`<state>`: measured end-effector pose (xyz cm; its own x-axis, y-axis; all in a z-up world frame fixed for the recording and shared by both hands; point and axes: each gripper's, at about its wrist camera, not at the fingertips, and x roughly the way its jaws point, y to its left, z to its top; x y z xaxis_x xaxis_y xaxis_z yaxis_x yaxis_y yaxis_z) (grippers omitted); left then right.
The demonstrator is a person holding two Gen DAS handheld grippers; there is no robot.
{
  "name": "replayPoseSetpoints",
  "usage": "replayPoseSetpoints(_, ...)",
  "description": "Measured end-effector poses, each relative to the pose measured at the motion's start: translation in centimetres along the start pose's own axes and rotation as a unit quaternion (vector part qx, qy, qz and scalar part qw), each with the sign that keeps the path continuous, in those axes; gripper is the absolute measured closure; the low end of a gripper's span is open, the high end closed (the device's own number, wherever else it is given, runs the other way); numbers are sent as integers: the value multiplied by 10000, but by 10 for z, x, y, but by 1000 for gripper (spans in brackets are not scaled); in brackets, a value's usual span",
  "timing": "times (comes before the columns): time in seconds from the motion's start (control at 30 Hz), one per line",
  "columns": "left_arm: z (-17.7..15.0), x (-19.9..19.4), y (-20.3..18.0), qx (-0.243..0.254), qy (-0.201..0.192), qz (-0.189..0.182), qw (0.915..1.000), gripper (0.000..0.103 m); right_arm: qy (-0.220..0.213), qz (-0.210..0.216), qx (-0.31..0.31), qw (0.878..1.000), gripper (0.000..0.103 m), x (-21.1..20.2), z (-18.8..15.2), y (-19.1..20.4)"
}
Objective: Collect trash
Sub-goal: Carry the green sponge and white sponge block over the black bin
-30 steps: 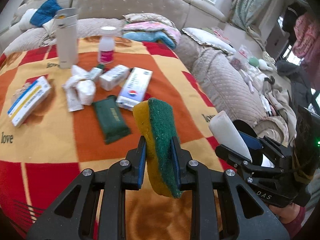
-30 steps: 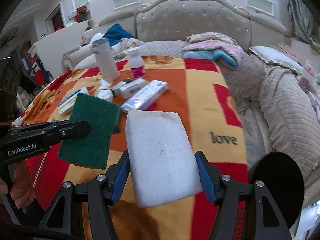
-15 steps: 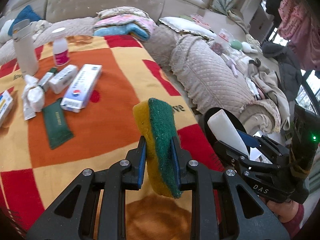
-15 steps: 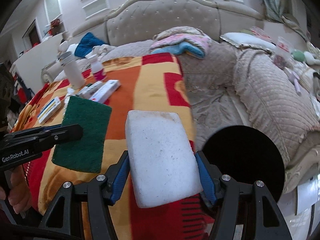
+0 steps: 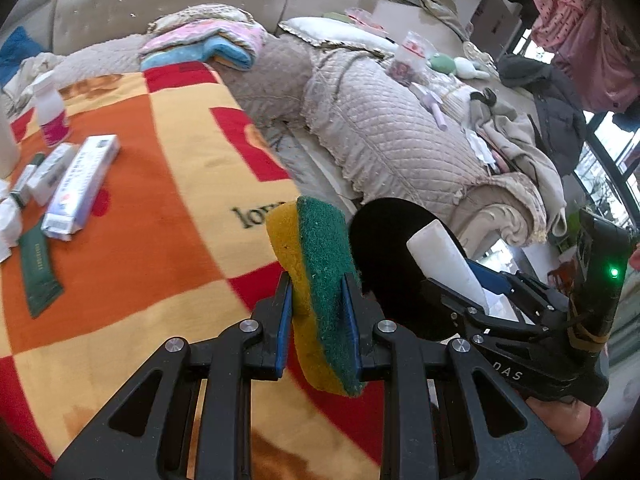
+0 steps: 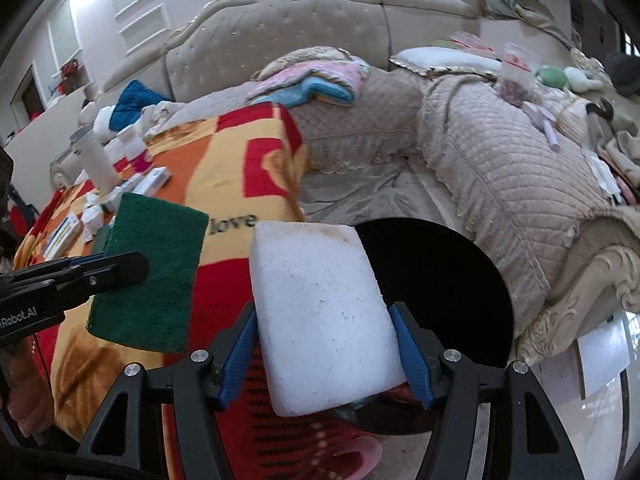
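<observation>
Left wrist view: left gripper [image 5: 318, 318], lower centre, jaws closed tight on a yellow-and-green scouring sponge [image 5: 316, 280] held on edge. Black round bin [image 5: 384, 248], centre right just behind the sponge; interior reads solid black, contents cannot be told. Right gripper [image 5: 476, 288], lower right, grips a white sponge [image 5: 444, 264] in front of the bin mouth; its far finger is hidden. Orange, red and yellow blanket [image 5: 160, 200] fills the left; boxes [image 5: 80, 188] and a pink-labelled bottle [image 5: 50, 114] lie at the upper left, partly cut off by the frame edge. Right wrist view: right gripper [image 6: 324, 356], lower centre, jaws spread wide and clamped on the white sponge [image 6: 320, 316]. Bin [image 6: 448, 280] directly behind it, right of centre, interior dark and unreadable, lower rim hidden by the sponge. Left gripper [image 6: 120, 270], mid left, holds the scouring sponge [image 6: 148, 276], green face showing. Small items at the far left of the blanket [image 6: 224, 176] are blurred.
</observation>
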<state>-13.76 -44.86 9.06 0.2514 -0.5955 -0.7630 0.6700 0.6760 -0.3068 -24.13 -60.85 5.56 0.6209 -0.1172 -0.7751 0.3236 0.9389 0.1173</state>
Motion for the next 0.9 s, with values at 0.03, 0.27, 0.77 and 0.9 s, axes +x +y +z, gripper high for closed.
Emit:
replayPoseSetpoints(0.03, 1, 4, -4, 24, 24, -23, 10000, 82, 9, -30, 52, 10000, 40, 0, -1, -6)
replayPoseSetpoints(0.27, 6, 28, -25, 82, 160, -170, 9997, 82, 95, -168, 278, 9994, 40, 5, -6, -32)
replayPoseSetpoints(0.77, 6, 58, -37, 111, 361, -212, 9991, 82, 191, -262, 499, 9982, 40, 14, -12, -52)
replayPoseSetpoints(0.9, 6, 62, -35, 60, 371, -207, 9991, 82, 202, -266, 517, 9981, 39, 16, -11, -54)
